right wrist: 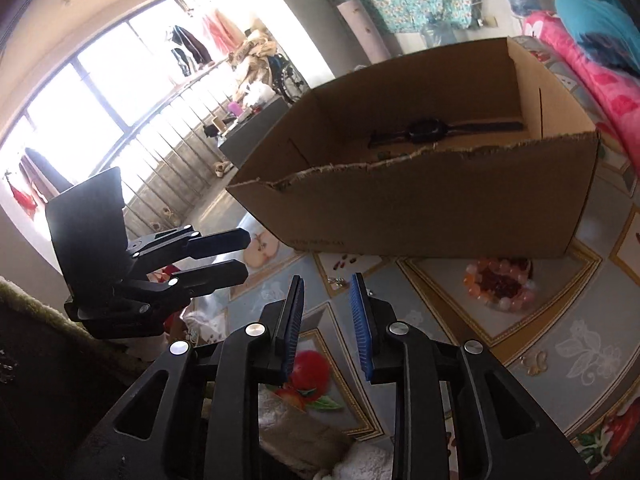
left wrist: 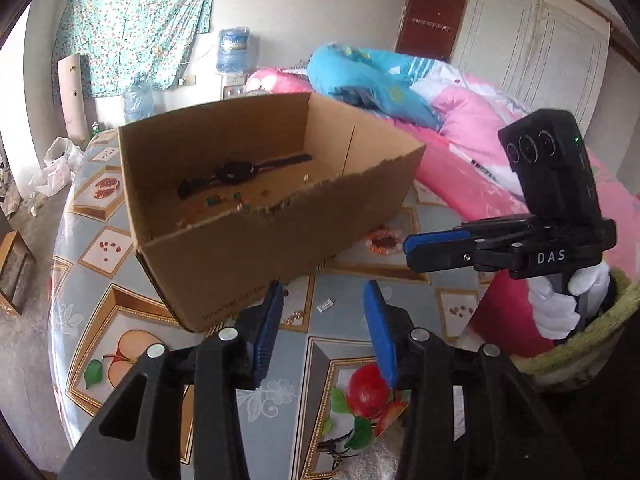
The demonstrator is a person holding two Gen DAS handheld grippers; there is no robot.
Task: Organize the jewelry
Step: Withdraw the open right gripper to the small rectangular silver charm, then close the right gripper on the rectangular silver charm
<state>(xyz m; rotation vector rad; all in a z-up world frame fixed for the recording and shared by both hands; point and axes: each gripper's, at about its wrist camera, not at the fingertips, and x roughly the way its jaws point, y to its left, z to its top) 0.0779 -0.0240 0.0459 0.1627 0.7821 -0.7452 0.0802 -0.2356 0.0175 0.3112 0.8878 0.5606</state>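
Observation:
An open cardboard box (left wrist: 240, 248) (right wrist: 420, 216) stands on the round table. In it lie a black wristwatch (left wrist: 236, 170) (right wrist: 424, 128) and a few small coloured beads (left wrist: 216, 200). My left gripper (left wrist: 323, 286) (right wrist: 246, 256) hovers just in front of the box, open with nothing between its pads. On the cloth below it lie a small silver piece (left wrist: 325, 305) and a gold piece (left wrist: 294, 316). My right gripper (right wrist: 327, 280) (left wrist: 416, 246) is to its right, also open and holding nothing. A pink and orange bead bracelet (left wrist: 382, 240) (right wrist: 500, 284) lies beside the box.
The table's fruit-patterned cloth (left wrist: 100, 264) also carries small dark red stones (left wrist: 458, 310) (right wrist: 344, 262) and a gold clasp-like piece (right wrist: 534, 362). A white-gloved hand (left wrist: 560, 304) holds the right gripper. A bed with pink and blue bedding (left wrist: 460, 120) lies behind the table.

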